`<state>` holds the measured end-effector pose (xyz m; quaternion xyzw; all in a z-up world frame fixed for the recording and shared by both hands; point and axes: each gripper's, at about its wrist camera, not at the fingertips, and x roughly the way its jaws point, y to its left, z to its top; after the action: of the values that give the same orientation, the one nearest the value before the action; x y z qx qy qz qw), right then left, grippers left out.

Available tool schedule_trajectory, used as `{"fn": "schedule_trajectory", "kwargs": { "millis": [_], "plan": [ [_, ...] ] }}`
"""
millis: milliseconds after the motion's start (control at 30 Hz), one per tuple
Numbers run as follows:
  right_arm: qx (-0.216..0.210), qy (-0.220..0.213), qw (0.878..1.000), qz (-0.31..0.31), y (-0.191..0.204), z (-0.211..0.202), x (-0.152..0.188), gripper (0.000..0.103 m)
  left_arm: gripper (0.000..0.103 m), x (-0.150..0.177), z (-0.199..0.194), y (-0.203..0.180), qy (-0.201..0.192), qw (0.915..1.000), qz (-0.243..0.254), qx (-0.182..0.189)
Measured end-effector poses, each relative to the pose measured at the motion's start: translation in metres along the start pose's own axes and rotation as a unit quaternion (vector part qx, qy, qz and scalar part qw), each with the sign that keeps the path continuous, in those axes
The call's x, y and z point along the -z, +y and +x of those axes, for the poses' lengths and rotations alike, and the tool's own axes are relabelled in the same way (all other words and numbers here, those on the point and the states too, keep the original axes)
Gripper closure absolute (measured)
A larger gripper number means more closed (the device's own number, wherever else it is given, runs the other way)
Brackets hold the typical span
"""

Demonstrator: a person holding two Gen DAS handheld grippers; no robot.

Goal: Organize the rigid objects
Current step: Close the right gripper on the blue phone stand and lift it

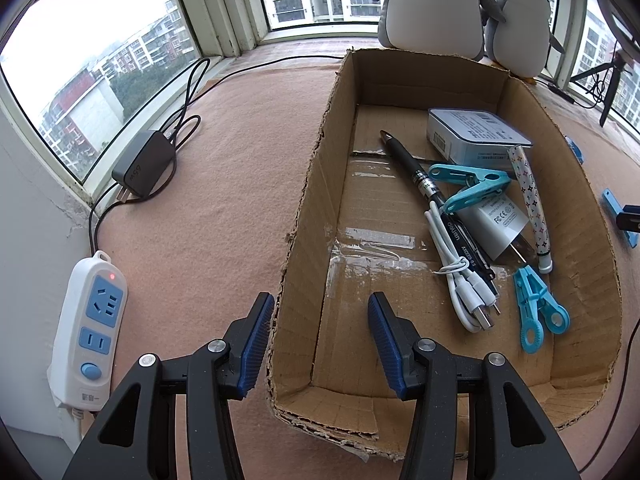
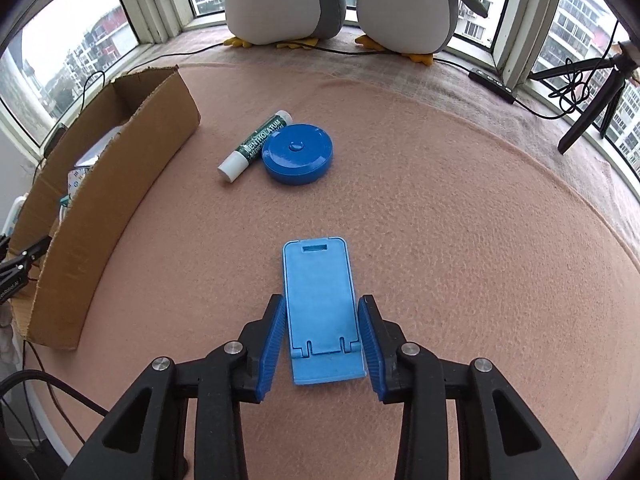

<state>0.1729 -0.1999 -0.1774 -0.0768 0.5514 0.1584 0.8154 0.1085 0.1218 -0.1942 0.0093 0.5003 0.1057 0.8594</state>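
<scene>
An open cardboard box (image 1: 316, 184) holds a black pen (image 1: 416, 176), a patterned pen (image 1: 530, 204), a white cable (image 1: 460, 276), a white charger (image 1: 496, 224), two blue clips (image 1: 538, 308) and a small white box (image 1: 476, 136). My left gripper (image 1: 320, 340) is open, its fingers straddling the box's near left wall. My right gripper (image 2: 322, 344) has its pads on both sides of a light blue phone stand (image 2: 320, 312) lying flat on the pink cloth. A green lip balm tube (image 2: 254, 146) and a round blue tape measure (image 2: 298, 154) lie farther ahead. The box shows at the left in the right wrist view (image 2: 120, 184).
A white power strip (image 1: 90, 328) and a dark adapter (image 1: 144, 168) with cables lie left of the box. Two plush penguins (image 2: 340, 0) sit by the windows. A black tripod (image 2: 592, 96) stands at the right.
</scene>
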Motion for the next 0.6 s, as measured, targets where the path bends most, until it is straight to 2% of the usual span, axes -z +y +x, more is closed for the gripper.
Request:
{"fn": "schedule_trajectory", "kwargs": {
  "millis": [300,600],
  "plan": [
    [-0.021,-0.032,0.999,0.030,0.005,-0.021,-0.003,0.070,0.050,0.001,0.000,0.000,0.000,1.0000,-0.001,0.000],
    [-0.054,-0.078,0.996,-0.001,0.049,-0.056,-0.021,0.070,0.050,0.001,0.000,-0.001,-0.001,1.0000,-0.001,0.000]
  ]
}}
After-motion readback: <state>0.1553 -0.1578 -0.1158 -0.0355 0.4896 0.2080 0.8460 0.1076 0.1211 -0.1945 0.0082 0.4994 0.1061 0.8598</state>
